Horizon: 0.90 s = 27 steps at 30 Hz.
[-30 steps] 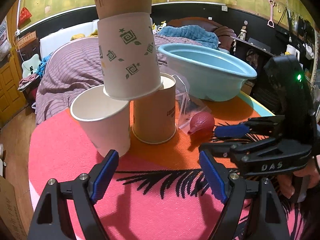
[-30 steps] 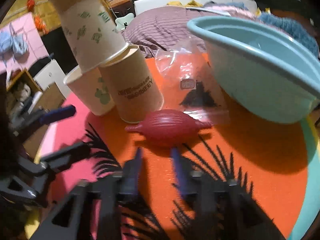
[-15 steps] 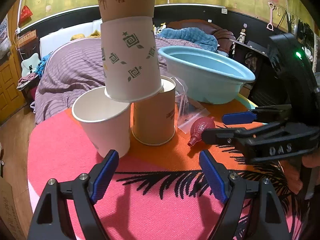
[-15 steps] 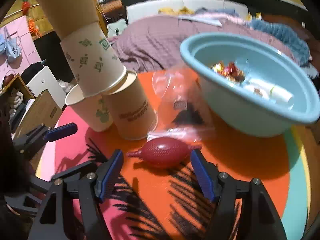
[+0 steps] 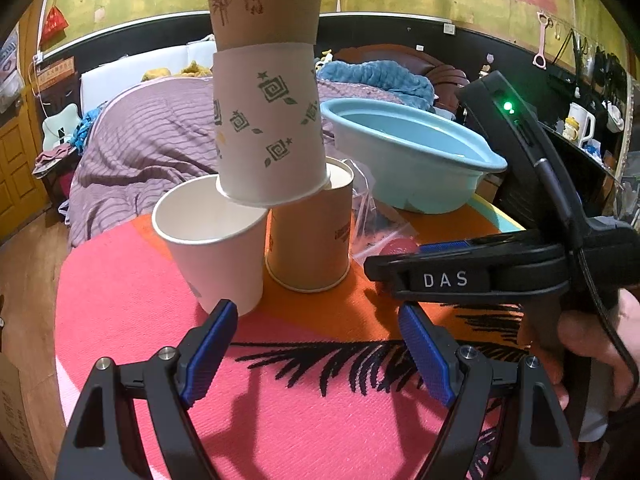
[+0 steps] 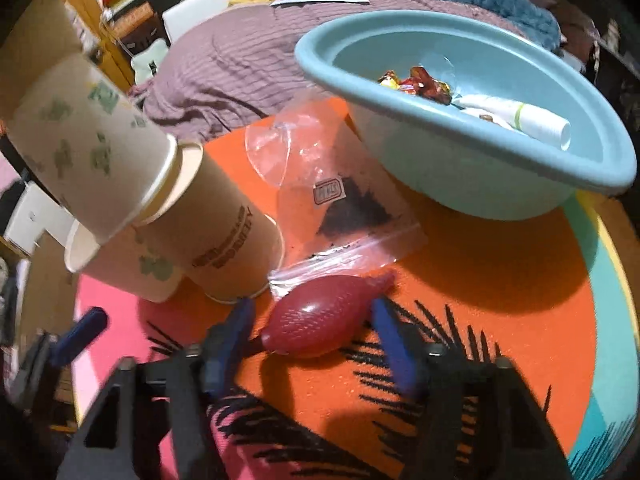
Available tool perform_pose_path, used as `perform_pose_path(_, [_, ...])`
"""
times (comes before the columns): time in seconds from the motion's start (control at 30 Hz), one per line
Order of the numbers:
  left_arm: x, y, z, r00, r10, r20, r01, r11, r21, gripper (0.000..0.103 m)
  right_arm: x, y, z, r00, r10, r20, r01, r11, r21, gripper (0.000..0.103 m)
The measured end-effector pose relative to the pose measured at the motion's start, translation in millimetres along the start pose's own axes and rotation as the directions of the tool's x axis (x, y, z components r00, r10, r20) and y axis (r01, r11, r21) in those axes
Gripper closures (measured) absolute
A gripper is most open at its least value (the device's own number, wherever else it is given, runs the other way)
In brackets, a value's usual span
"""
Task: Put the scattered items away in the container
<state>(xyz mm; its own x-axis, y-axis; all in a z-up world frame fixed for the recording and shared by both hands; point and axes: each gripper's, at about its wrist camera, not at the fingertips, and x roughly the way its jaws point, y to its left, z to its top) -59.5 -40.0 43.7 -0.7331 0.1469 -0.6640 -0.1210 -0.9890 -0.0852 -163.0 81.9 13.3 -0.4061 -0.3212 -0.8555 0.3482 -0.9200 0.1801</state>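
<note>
A red rubber bulb [image 6: 320, 316] lies on the orange part of the mat, beside a clear zip bag [image 6: 340, 200]. My right gripper [image 6: 312, 330] points down over the bulb, which sits between its blue pads. The jaws are closing and I see no firm press on the bulb. In the left wrist view the right gripper [image 5: 394, 258] hides most of the bulb [image 5: 400, 245]. My left gripper [image 5: 316, 310] is open, with nothing between its fingers, in front of a tower of paper cups [image 5: 268, 132]. The light blue basin [image 6: 460, 176] holds candy wrappers [image 6: 416, 82] and a white tube [image 6: 520, 114].
The cup tower has a white cup [image 5: 212, 240] and a brown cup [image 5: 312, 240] at its base, close to the bulb's left. A bed with a purple cover [image 5: 152, 152] lies beyond the round table. A person's hand [image 5: 592, 340] holds the right gripper.
The right gripper rolled and moved in over the red bulb, its jaws first widening, then narrowing around it. The left gripper stayed where it was.
</note>
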Motion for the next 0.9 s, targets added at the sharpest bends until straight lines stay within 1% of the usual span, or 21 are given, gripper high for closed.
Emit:
perform_pose_path(0.07, [0.9, -1.6, -0.2, 1.0, -0.002, -0.002, 0.002, 1.0, 0.006, 0.016, -1.1, 2.8, -1.9, 1.0, -0.008, 0.018, 0.008, 1.0, -0.023, 0.042])
perform_pose_path(0.1, [1.1, -2.9, -0.2, 1.0, 0.001, -0.003, -0.001, 1.0, 0.012, 0.016, -2.1, 2.8, -3.0, 1.0, -0.005, 0.023, 0.005, 1.0, -0.03, 0.047])
perform_pose_path(0.13, [1.5, -4.5, -0.2, 1.0, 0.0, -0.004, 0.0, 1.0, 0.018, 0.016, -3.2, 2.1, -3.9, 1.0, 0.004, 0.027, -0.003, 0.999, -0.034, 0.048])
perform_pose_path(0.2, [1.8, -7.5, -0.2, 1.0, -0.002, -0.004, 0.002, 1.0, 0.029, 0.016, -6.5, -1.2, -5.8, 0.999, 0.029, 0.029, -0.028, 0.999, -0.038, 0.048])
perform_pose_path(0.3, [0.7, -11.0, 0.4, 1.0, 0.0, -0.004, 0.001, 0.999, 0.047, 0.016, -13.0, -5.2, -8.5, 0.998, 0.044, 0.041, -0.042, 0.997, -0.061, 0.048])
perform_pose_path(0.43, [-1.3, -13.0, 2.3, 1.0, -0.014, -0.007, 0.014, 0.999, 0.044, 0.016, -24.9, -13.7, -12.5, 0.996, 0.074, 0.055, -0.07, 0.995, -0.076, 0.049])
perform_pose_path(0.57, [-1.3, -20.0, 9.2, 1.0, -0.021, 0.007, 0.021, 1.0, 0.023, 0.016, -43.5, -29.8, -21.7, 0.993, 0.083, 0.08, -0.076, 0.993, -0.094, 0.049])
perform_pose_path(0.77, [5.8, -45.9, 23.8, 0.998, -0.038, 0.058, 0.039, 0.999, -0.026, 0.016, -63.3, -55.6, -50.0, 0.993, 0.069, 0.092, -0.057, 0.991, -0.119, 0.049])
perform_pose_path(0.83, [14.9, -55.6, 28.8, 0.997, -0.05, 0.054, 0.053, 0.998, -0.045, 0.016, -75.1, -67.2, -57.4, 0.991, 0.073, 0.109, -0.059, 0.99, -0.127, 0.048])
perform_pose_path(0.87, [20.3, -60.4, 31.2, 0.997, -0.068, 0.047, 0.071, 0.996, -0.053, 0.017, -77.3, -69.5, -60.3, 0.991, 0.072, 0.116, -0.056, 0.989, -0.133, 0.048])
perform_pose_path(0.9, [26.2, -64.9, 34.1, 0.996, -0.079, 0.038, 0.082, 0.995, -0.061, 0.018, -78.8, -71.4, -62.4, 0.99, 0.069, 0.124, -0.052, 0.989, -0.139, 0.048])
